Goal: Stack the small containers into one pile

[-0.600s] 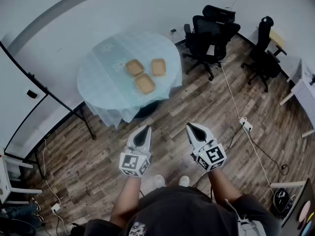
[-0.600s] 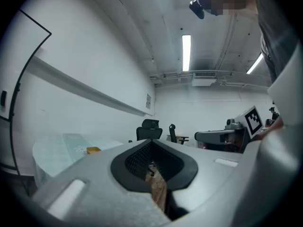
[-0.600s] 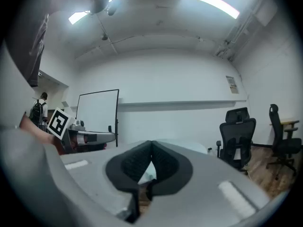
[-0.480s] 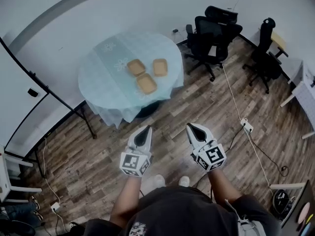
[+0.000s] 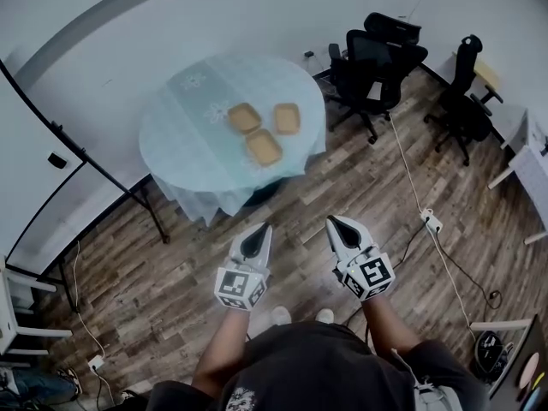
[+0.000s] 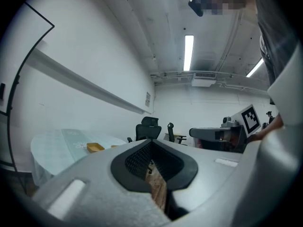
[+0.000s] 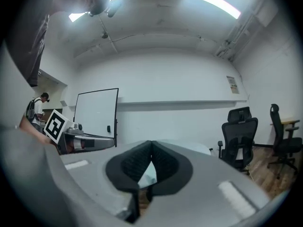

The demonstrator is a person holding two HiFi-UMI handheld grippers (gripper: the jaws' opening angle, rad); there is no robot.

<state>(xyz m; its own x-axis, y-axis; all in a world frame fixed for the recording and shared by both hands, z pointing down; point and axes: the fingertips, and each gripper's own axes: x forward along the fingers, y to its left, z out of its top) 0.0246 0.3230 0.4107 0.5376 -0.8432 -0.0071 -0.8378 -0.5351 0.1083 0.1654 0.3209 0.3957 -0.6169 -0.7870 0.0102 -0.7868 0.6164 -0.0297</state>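
Round table (image 5: 184, 148): pale cloth, well ahead of both grippers.
Left gripper (image 5: 260, 228): jaws together, empty.
Right gripper (image 5: 332, 221): jaws together, empty, beside the left.
Small containers (image 5: 264, 147): three tan trays, unstacked, clustered on the table.

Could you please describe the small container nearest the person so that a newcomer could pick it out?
Find the round table with the pale cloth by the white wall. Three shallow tan containers cluster on it. The nearest container sits alone in front of the back left container and back right container, closest to the table's near edge.
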